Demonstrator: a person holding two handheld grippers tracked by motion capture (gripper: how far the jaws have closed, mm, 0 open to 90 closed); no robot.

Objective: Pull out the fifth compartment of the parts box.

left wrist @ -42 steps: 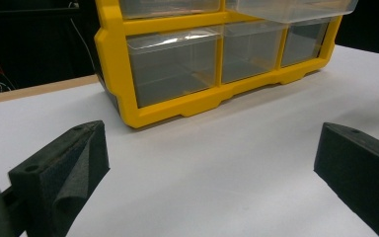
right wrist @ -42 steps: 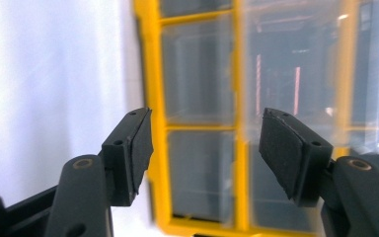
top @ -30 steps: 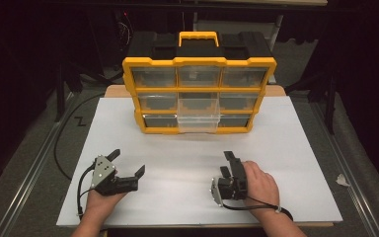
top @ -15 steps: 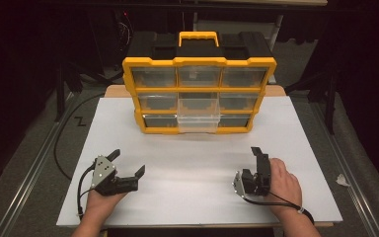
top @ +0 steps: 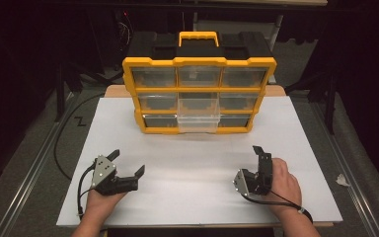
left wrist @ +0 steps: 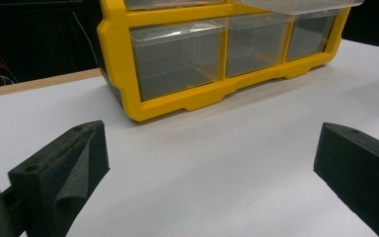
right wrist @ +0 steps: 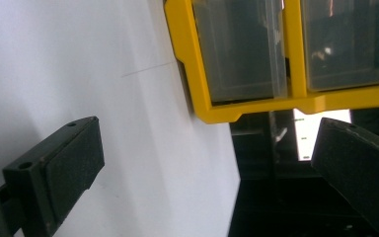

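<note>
A yellow organizer (top: 199,61) with clear drawers stands at the back middle of the white table (top: 192,158). Its middle drawer (top: 199,114) juts out toward me. My left gripper (top: 127,162) rests near the front left, open, holding nothing. In the left gripper view the gripper (left wrist: 212,143) faces the organizer's (left wrist: 177,103) bottom row of drawers. My right gripper (top: 254,163) sits at the front right, rolled onto its side and open. In the right gripper view the gripper (right wrist: 207,148) has its jaws wide apart with nothing held, and the organizer's corner (right wrist: 197,74) lies ahead.
A black cable (top: 61,143) runs along the floor at the left. A crumpled white scrap (top: 343,180) lies on the floor to the right. Bare white tabletop (top: 192,148) spreads between the grippers and the organizer. Dark stands surround the back.
My right gripper has slid to the right along the front of the table and rolled onto its side. The left gripper has stayed put.
</note>
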